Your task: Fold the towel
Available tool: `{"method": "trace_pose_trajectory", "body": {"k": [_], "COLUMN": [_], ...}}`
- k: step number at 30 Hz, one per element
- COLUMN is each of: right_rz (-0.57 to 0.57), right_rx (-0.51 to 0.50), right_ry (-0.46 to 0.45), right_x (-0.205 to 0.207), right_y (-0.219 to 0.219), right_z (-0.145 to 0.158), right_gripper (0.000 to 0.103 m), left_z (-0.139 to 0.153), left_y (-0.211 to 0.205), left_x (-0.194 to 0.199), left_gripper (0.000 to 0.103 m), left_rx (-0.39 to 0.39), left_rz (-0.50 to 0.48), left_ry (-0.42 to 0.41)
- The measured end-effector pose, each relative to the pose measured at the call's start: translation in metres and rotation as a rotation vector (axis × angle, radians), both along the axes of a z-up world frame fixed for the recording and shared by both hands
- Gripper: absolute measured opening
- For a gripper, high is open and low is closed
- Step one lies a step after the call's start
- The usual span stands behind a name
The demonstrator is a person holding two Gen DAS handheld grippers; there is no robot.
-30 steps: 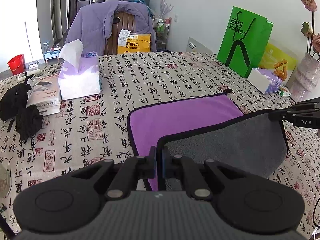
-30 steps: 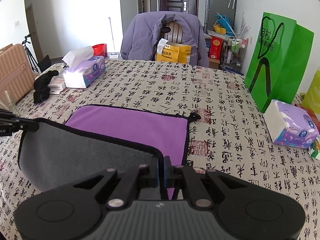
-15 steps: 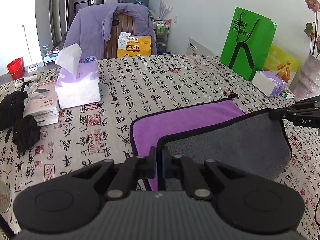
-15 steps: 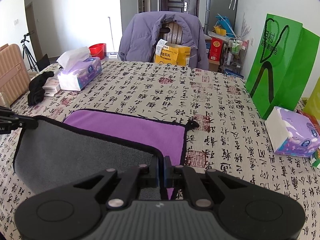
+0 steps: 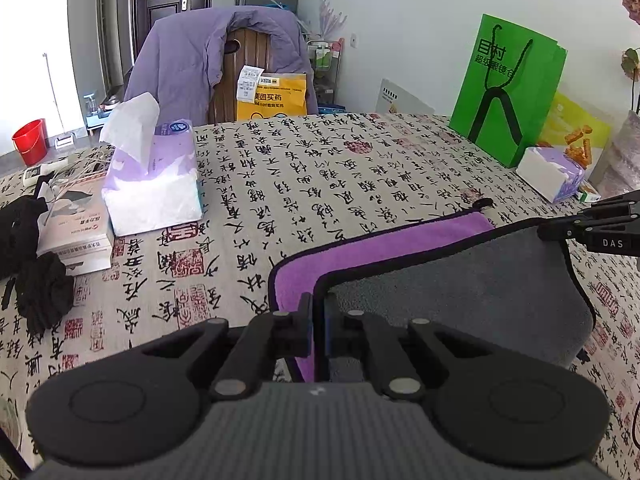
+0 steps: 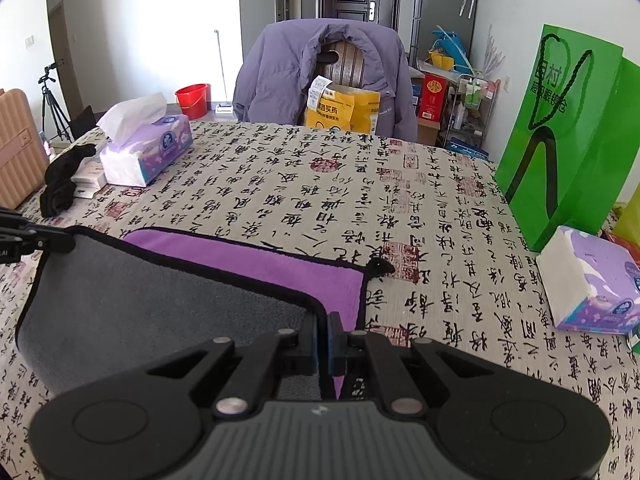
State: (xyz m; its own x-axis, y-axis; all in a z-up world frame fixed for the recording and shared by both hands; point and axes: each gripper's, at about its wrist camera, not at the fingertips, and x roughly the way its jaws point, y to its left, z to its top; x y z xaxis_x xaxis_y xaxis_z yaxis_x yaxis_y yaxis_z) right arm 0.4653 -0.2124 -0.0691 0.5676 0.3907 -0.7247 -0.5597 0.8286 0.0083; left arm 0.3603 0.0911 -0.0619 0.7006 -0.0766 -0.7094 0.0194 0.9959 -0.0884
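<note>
The towel (image 5: 460, 288) is purple on one side and grey on the other, with a black hem. It lies on the patterned tablecloth, its near half lifted and carried over the far half, grey side facing me. My left gripper (image 5: 318, 312) is shut on the towel's near left corner. My right gripper (image 6: 323, 332) is shut on the near right corner of the towel (image 6: 160, 312). The purple strip (image 6: 256, 256) still shows beyond the lifted edge. Each gripper appears at the edge of the other's view.
A tissue box (image 5: 154, 184) and a booklet with black cloth (image 5: 36, 280) sit at the left. A green bag (image 6: 568, 136) and a tissue pack (image 6: 592, 280) stand at the right. A chair with a purple jacket (image 6: 324, 76) is behind the table.
Both grippers have carried the lifted grey edge further away across the towel, so less of the purple side shows.
</note>
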Motion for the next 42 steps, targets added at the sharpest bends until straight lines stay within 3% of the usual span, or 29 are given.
{"method": "trace_pose_trajectory", "body": {"k": [25, 37, 38, 40, 42], "right_rz": [0.012, 0.015, 0.008, -0.014, -0.035], "right_rx": [-0.029, -0.037, -0.035, -0.012, 0.016], "right_ry": [-0.011, -0.013, -0.007, 0.009, 0.022], "right_x": [0.047, 0.058, 0.059, 0.062, 0.063], "right_y": [0.017, 0.025, 0.025, 0.021, 0.018], "right_z": [-0.015, -0.018, -0.019, -0.018, -0.017], "right_gripper": [0.005, 0.005, 0.007, 0.016, 0.041], "left_z": [-0.022, -0.025, -0.025, -0.024, -0.021], "left_y": [0.019, 0.022, 0.023, 0.025, 0.027], "left_x": [0.057, 0.063, 0.064, 0.065, 0.063], "left_gripper": [0.006, 0.007, 0.009, 0.030, 0.086], "left_rx": [0.005, 0.004, 0.001, -0.013, -0.021], "left_rz": [-0.004, -0.005, -0.005, 0.001, 0.016], "left_ry": [0.003, 0.008, 0.012, 0.016, 0.001]}}
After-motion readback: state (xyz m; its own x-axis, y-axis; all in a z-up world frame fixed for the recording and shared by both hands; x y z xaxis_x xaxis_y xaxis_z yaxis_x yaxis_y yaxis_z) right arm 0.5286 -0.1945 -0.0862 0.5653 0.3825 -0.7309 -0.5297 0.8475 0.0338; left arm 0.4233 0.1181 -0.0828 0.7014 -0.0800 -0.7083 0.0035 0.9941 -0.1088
